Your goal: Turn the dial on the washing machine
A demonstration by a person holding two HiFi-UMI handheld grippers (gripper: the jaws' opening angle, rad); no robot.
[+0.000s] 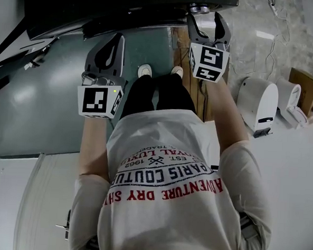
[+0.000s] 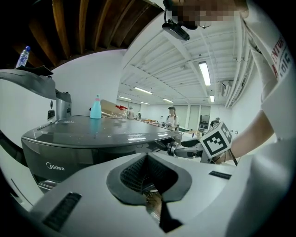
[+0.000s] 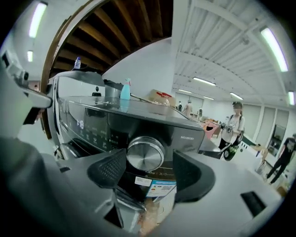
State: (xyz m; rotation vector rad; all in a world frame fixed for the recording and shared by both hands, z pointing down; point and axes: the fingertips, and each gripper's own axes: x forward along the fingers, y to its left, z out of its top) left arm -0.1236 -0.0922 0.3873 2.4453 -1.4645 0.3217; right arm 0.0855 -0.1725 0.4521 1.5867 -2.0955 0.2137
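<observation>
At the washer point(image 1: 126, 9), right gripper point(image 1: 206, 19) spread at the dial point(image 1: 199, 9), left gripper point(image 1: 115, 40) closed
Head view: dial at the washer's right end, left gripper well to its left. Left gripper view: jaws together, nothing between. Right gripper view: jaws apart, dial between them, pads not pressing it

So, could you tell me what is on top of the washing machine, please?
A blue bottle stands on the washing machine; anything behind it is partly covered.
</observation>
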